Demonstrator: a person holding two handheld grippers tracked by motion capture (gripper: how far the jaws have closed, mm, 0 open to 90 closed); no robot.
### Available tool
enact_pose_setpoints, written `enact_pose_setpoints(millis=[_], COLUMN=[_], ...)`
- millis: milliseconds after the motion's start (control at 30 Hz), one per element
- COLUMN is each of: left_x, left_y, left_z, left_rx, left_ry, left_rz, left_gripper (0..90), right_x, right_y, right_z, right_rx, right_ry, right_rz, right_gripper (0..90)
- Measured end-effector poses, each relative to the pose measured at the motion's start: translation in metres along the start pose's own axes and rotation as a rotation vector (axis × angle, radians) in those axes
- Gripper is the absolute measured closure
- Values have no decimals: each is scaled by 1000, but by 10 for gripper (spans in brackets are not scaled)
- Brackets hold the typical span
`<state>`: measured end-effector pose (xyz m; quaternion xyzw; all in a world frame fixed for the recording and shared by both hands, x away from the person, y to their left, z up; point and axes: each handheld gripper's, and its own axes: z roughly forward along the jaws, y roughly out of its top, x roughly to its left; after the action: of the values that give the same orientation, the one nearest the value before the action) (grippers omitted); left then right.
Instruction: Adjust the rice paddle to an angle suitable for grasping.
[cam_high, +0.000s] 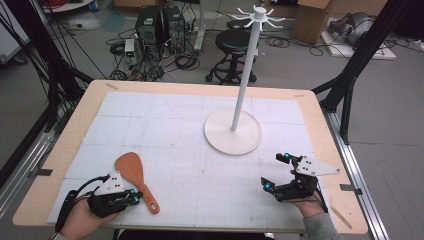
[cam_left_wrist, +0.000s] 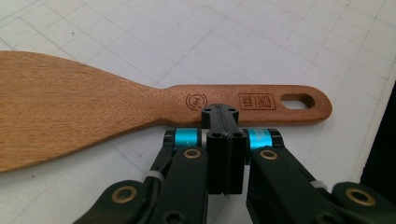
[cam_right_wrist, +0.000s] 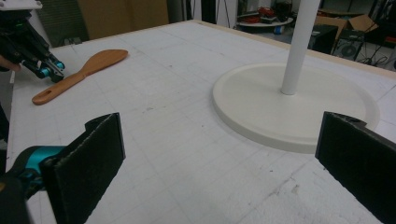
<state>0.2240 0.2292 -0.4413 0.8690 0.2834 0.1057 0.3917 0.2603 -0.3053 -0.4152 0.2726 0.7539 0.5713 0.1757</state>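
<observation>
A wooden spatula (cam_high: 132, 172) lies flat on the white gridded mat at the near left, blade away from me and handle towards the table's front edge. My left gripper (cam_high: 136, 196) is shut with nothing between its jaws. In the left gripper view its tip (cam_left_wrist: 223, 116) sits right at the near edge of the spatula's handle (cam_left_wrist: 243, 102), by the stamped marks. My right gripper (cam_high: 275, 171) stands wide open at the near right, and in the right gripper view its pads (cam_right_wrist: 88, 163) are far apart over bare mat. That view also has the spatula (cam_right_wrist: 84, 70) and the left gripper (cam_right_wrist: 51, 72).
A white hook stand rises from a round base (cam_high: 233, 132) at the middle right of the mat, with its pole (cam_high: 246, 75) ending in a ring of hooks. The wooden table edge (cam_high: 60, 150) frames the mat. Behind the table are a stool, computers and cables on the floor.
</observation>
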Motion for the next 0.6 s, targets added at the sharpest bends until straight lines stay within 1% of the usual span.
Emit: enact_pose_setpoints(millis=[133, 200, 300, 333, 400, 467, 533, 600], left_x=[1, 1, -1, -2, -3, -3, -3, -2], left_y=[3, 7, 14, 17, 21, 24, 27, 30], left_z=[5, 9, 17, 20, 25, 29, 32, 36], left_rx=[-10, -9, -6, -6, -8, -12, -13, -13], left_ry=[-6, -15, -14, -13, -1, 4, 11, 10], left_rz=[-1, 4, 15, 15, 46, 64, 66, 57], left_gripper=[897, 898, 897, 898, 897, 897, 897, 897], right_x=[0, 0, 0, 1, 1, 0, 1, 1], right_y=[0, -1, -1, -1, -1, -1, -1, -2], right_z=[1, 2, 3, 3, 3, 4, 4, 4], right_rx=[8, 13, 21, 25, 27, 29, 31, 34], right_ry=[0, 2, 4, 5, 6, 5, 10, 9], right_rz=[6, 4, -3, 2, 5, 1, 3, 3], right_gripper=[0, 0, 0, 0, 0, 0, 0, 0])
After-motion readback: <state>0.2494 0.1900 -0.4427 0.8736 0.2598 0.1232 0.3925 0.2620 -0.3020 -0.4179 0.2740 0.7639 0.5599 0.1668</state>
